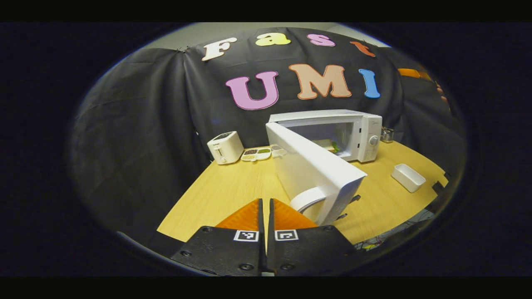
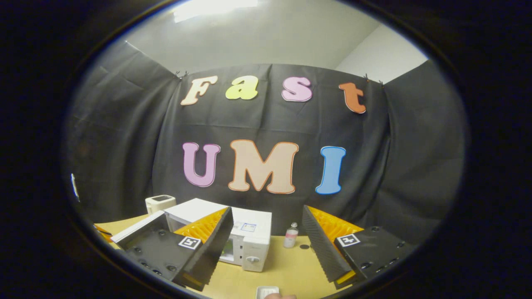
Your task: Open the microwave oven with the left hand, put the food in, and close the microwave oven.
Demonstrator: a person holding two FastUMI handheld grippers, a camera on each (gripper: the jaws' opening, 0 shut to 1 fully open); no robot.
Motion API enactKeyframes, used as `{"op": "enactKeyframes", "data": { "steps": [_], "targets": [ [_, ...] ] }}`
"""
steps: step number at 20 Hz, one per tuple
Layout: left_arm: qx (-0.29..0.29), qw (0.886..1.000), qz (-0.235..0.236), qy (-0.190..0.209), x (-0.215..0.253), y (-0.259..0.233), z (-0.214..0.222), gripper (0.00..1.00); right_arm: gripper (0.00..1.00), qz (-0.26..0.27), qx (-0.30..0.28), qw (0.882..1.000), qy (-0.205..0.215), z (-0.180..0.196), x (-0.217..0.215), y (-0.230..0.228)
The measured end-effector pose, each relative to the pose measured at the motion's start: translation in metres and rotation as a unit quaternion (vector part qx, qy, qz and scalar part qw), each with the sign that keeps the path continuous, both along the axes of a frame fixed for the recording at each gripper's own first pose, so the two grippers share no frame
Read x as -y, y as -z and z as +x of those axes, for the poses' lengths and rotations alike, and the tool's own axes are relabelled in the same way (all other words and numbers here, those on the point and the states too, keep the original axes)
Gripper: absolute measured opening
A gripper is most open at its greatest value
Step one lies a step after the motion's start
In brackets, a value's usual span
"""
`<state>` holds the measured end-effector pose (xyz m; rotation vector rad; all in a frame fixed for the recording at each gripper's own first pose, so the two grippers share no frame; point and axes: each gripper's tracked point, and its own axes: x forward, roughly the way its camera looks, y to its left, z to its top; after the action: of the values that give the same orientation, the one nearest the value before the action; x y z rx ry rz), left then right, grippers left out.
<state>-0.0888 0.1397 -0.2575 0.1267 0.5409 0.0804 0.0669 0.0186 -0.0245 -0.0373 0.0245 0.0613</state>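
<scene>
Left gripper [image 1: 266, 207], fingers pressed together and empty, sits just short of the open microwave door [image 1: 309, 164]; food [image 1: 334, 146] lies inside at 1 o'clock. Right gripper [image 2: 266, 232] gapes wide, empty. A glancing push could skid the microwave oven [image 1: 332, 133] instead of latching it

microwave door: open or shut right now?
Open. In the left gripper view the microwave door is swung out toward the camera, the cavity behind it exposed, with something green inside.
</scene>
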Motion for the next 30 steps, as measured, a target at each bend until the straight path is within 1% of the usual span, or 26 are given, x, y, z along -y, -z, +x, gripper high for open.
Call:
{"op": "enactKeyframes", "data": {
  "steps": [6,10,15,16,17,18,23,30],
  "targets": [
    [-0.004,1.000,-0.010,0.000,0.011,0.003,0.007,0.00,0.96,0.004,-0.002,1.000,0.006,-0.005,0.015,0.003],
    [-0.003,1.000,-0.003,0.022,0.023,0.003,0.012,0.01,0.96,0.007,-0.001,1.000,0.009,-0.012,0.022,0.003],
    [-0.002,0.999,-0.007,0.047,0.047,0.004,0.020,0.00,0.96,0.011,-0.001,1.000,0.012,-0.017,0.029,0.002],
    [-0.001,0.999,-0.008,0.053,0.052,0.003,0.022,0.00,1.00,0.010,0.000,1.000,0.013,-0.018,0.030,0.001],
    [-0.001,0.998,-0.009,0.057,0.056,0.003,0.026,0.00,1.00,0.011,0.001,1.000,0.012,-0.018,0.031,0.000],
    [0.000,0.998,-0.008,0.060,0.059,0.003,0.029,0.00,0.96,0.014,0.001,1.000,0.013,-0.021,0.033,-0.001],
    [0.005,0.997,-0.011,0.076,0.078,-0.001,0.044,0.00,0.96,0.019,0.004,1.000,0.018,-0.024,0.040,-0.004],
    [0.011,0.994,-0.010,0.112,0.106,-0.005,0.065,0.00,0.96,0.023,0.010,1.000,0.017,-0.033,0.046,-0.009]
  ]
}}
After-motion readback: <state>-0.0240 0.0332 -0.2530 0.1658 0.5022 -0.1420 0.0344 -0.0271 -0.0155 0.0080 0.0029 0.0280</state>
